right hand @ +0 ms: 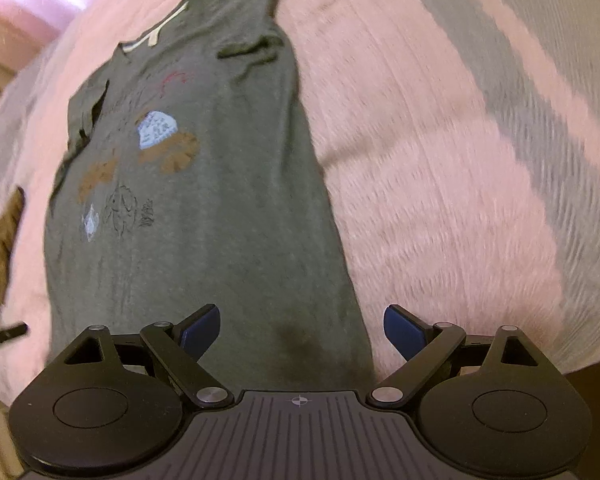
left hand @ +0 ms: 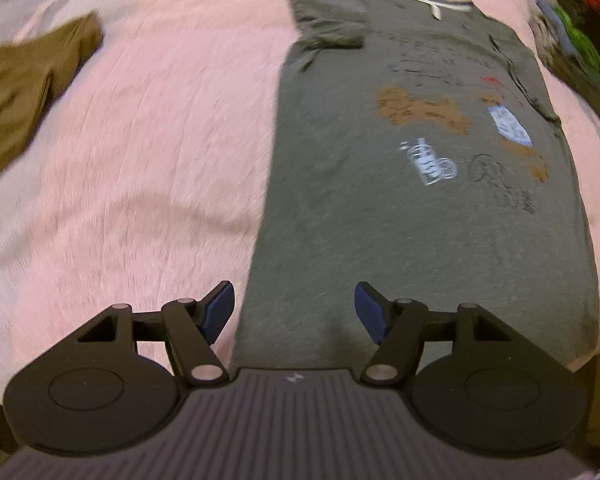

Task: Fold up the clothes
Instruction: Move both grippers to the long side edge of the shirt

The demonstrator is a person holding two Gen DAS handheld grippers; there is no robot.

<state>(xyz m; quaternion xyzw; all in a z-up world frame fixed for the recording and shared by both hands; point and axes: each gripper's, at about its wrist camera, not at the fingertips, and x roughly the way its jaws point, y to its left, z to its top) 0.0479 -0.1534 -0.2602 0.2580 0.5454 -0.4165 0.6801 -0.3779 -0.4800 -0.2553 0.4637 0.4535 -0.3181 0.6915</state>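
Lying flat on a pink fuzzy blanket (left hand: 140,128) is one grey T-shirt (left hand: 380,240), print side up, its two sleeves already folded inward so the body forms a long narrow strip running away from both cameras. One olive-brown garment (left hand: 24,84) sits well apart on the blanket, off the strip's long edge on the left claw's side; it also shows at the left edge of the right wrist view. One heap of mixed clothes (left hand: 576,48), with green and red among them, lies past the shirt's far corner on the other side.

Two claws are in view. The left claw (left hand: 294,312) hovers over the near hem of the shirt, its blue-padded fingers (left hand: 220,312) spread wide and holding nothing; one pad is over the blanket, the other over grey cloth. The right claw (right hand: 302,334) is likewise spread wide and empty, poised above the same hem at the shirt's other near corner, one pad over cloth and one over pink blanket. Whether either pad touches the fabric cannot be told. Both views are slightly motion-blurred.
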